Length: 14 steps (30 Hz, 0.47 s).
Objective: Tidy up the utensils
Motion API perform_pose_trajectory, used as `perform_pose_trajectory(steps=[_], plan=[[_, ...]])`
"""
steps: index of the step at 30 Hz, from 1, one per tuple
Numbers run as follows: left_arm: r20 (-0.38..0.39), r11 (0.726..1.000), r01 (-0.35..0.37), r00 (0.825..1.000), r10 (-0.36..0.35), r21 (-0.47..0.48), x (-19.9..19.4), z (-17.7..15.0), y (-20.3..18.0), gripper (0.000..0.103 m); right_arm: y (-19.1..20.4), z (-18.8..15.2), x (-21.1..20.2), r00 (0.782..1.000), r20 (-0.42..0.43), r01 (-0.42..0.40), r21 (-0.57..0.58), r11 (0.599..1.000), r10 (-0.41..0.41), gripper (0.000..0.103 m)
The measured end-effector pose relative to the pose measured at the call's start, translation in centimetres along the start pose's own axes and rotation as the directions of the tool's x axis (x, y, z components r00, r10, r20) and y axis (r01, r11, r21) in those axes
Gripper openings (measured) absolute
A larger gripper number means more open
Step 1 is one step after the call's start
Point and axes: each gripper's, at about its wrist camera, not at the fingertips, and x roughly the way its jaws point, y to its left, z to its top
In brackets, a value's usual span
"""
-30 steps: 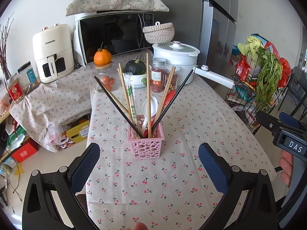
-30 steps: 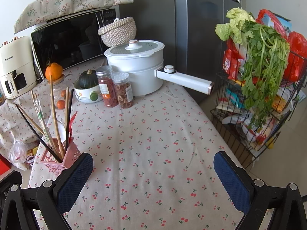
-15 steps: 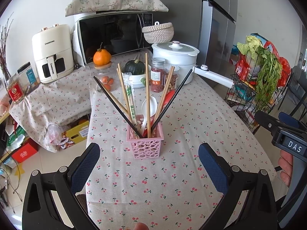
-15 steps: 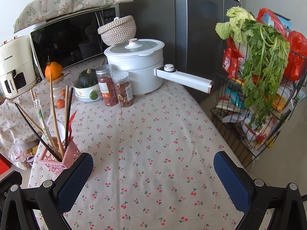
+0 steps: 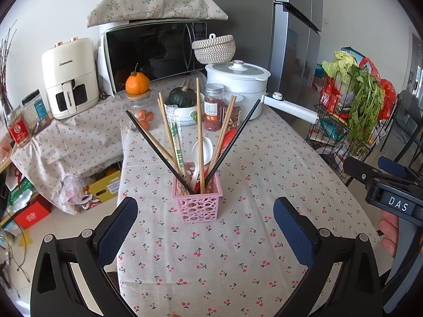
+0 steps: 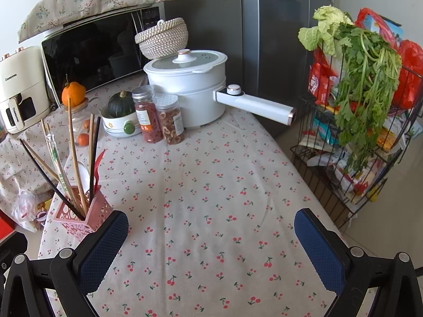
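The pink perforated plastic basket [image 5: 197,200] of upright chopsticks stands dead ahead of the left gripper [image 5: 205,223] (nearer); both jaws released, the right gripper [image 6: 211,240] empty.

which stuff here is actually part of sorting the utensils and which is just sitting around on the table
Part of the job:
pink basket
wooden chopsticks
black chopsticks
wrapped chopsticks
white spoon
left gripper and right gripper, both open and empty

Just sitting around:
white pot
two jars
squash in bowl
orange
microwave
woven basket
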Motion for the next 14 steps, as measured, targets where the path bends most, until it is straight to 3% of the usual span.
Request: perform_pose_trajectory(steps=[7,14], plan=[[-0.001,1.000,0.007,1.000,-0.007,-0.030,-0.2,-0.1,-0.3,0.103,0.1,-0.1,0.1,1.000,-0.006,-0.003,-0.002,1.000,0.003,0.103],[-0.051,0.997,0.028,0.998,-0.031,-0.071,1.1,-0.5,0.2,0.103,0.1,-0.2,0.4,1.000,-0.017,-0.005,-0.001,1.000,0.005,0.103]])
